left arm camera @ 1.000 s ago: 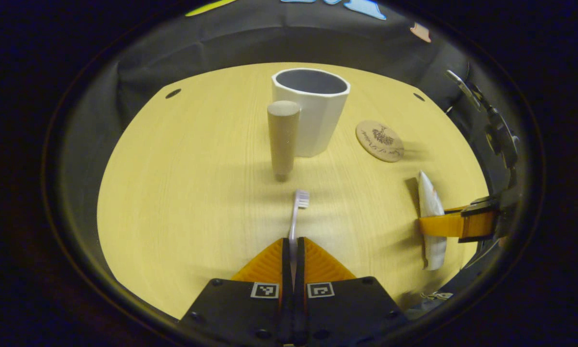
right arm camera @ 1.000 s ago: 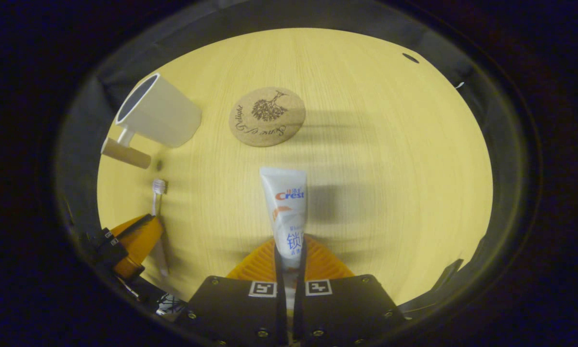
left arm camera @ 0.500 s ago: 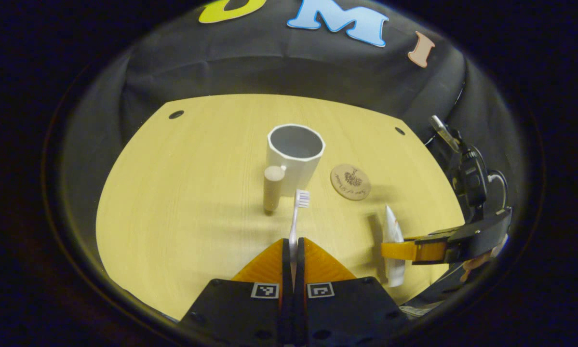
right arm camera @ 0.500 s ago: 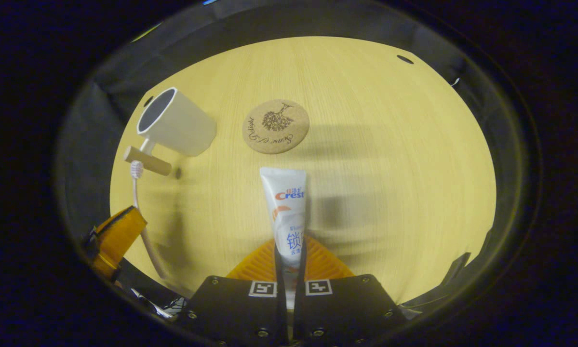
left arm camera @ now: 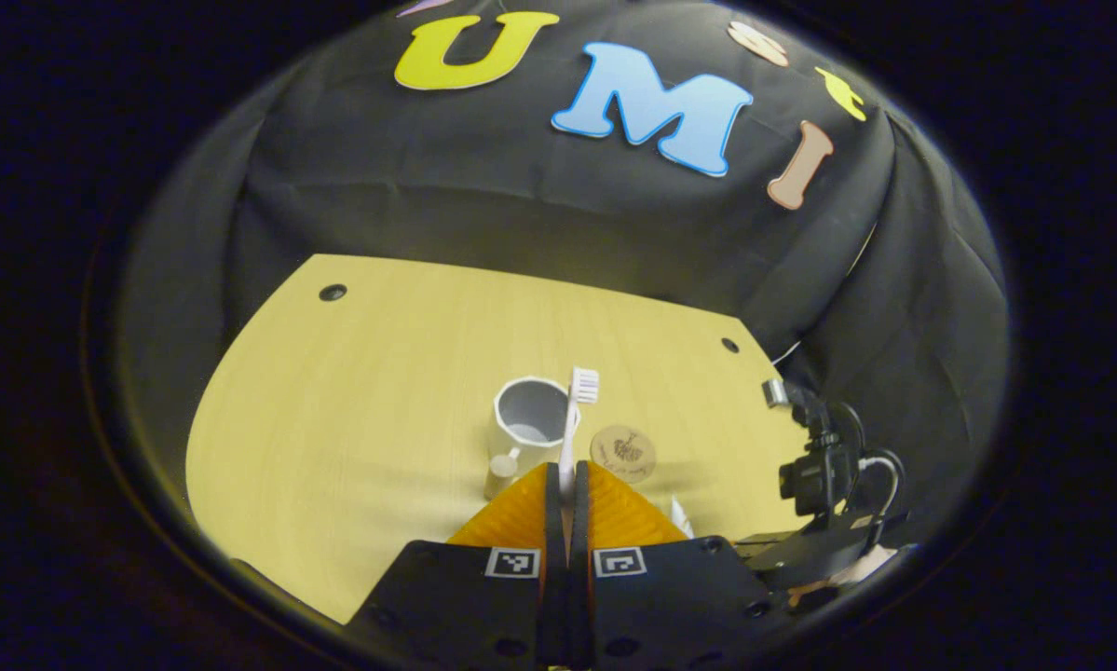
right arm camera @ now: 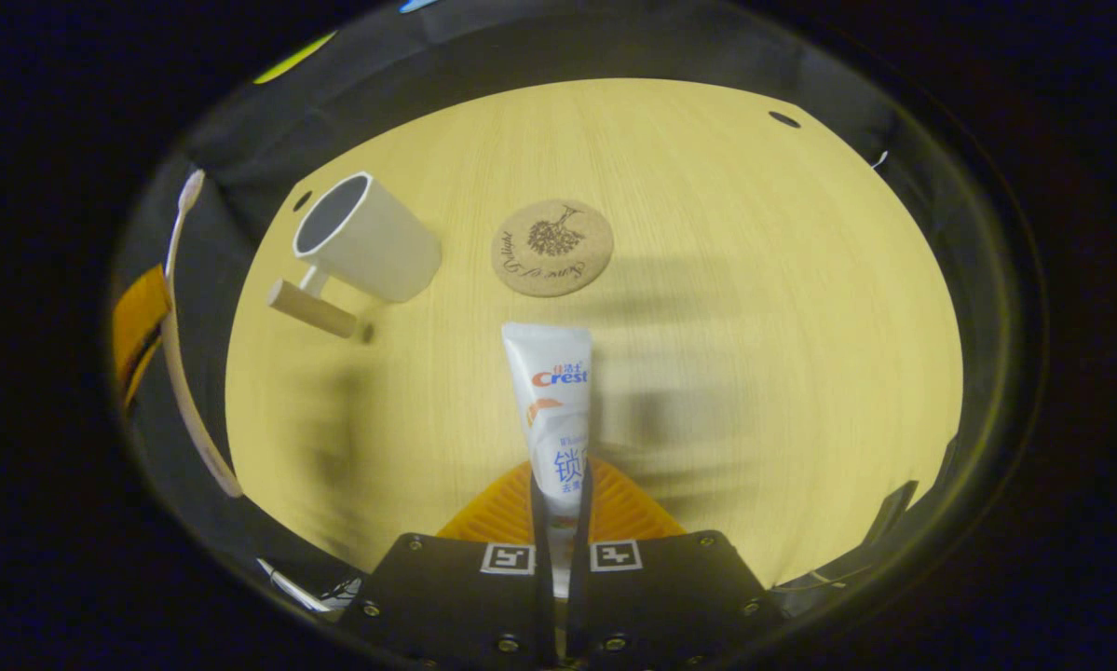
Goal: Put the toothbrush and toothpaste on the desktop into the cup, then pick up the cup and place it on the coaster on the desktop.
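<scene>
Cup (right arm camera: pixel 364 237): white, upright on the bench (right arm camera: pixel 763 308), mouth open; its inside looks bare in the left gripper view (left arm camera: pixel 530 421). A wooden handle (right arm camera: pixel 312 308) juts from its side.
Coaster (right arm camera: pixel 551 247): round cork disc flat on the bench just beside the cup, apart from it, nothing on it; it also shows in the left gripper view (left arm camera: pixel 623 453).
Toothbrush (left arm camera: pixel 573 419): clamped between the left tongs (left arm camera: pixel 565 480), bristle head up, overlapping the cup's rim in that view. I cannot tell if it touches the cup. In the right gripper view it shows as a long pale shaft (right arm camera: pixel 178 317) off to the far side of the cup from the coaster.
Toothpaste (right arm camera: pixel 552 410): white tube clamped between the right tongs (right arm camera: pixel 558 485), its flat end pointing toward the coaster, held above the bench.
Hard to make out: the toothbrush's lower shaft is hidden between the left tongs; the toothpaste's cap end is hidden inside the right tongs.
</scene>
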The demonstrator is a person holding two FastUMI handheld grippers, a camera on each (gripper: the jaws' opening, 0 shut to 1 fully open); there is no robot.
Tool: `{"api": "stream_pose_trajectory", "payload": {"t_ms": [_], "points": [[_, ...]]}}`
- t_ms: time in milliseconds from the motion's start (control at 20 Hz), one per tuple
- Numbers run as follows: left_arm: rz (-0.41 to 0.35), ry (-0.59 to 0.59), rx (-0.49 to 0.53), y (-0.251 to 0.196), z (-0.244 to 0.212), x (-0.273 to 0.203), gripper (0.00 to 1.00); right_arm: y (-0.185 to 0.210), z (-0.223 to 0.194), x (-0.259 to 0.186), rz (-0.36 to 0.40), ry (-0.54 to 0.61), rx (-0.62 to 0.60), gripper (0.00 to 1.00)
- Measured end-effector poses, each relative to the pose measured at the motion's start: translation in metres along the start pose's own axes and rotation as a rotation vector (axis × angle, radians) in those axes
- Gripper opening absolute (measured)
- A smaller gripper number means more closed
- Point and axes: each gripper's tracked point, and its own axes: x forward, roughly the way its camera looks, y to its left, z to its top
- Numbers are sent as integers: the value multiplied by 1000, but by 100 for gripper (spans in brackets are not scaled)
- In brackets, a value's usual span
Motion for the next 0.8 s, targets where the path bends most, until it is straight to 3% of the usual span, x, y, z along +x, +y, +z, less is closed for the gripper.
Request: {"api": "stream_pose_trajectory", "payload": {"t_ms": [350,800], "points": [[-41,-92,51,1,71,37,7,8,-1,-13,28,-30,21,7],[-148,-140,113,-13,103,102,7,-6,-5,-42,10,-88,77,7]]}}
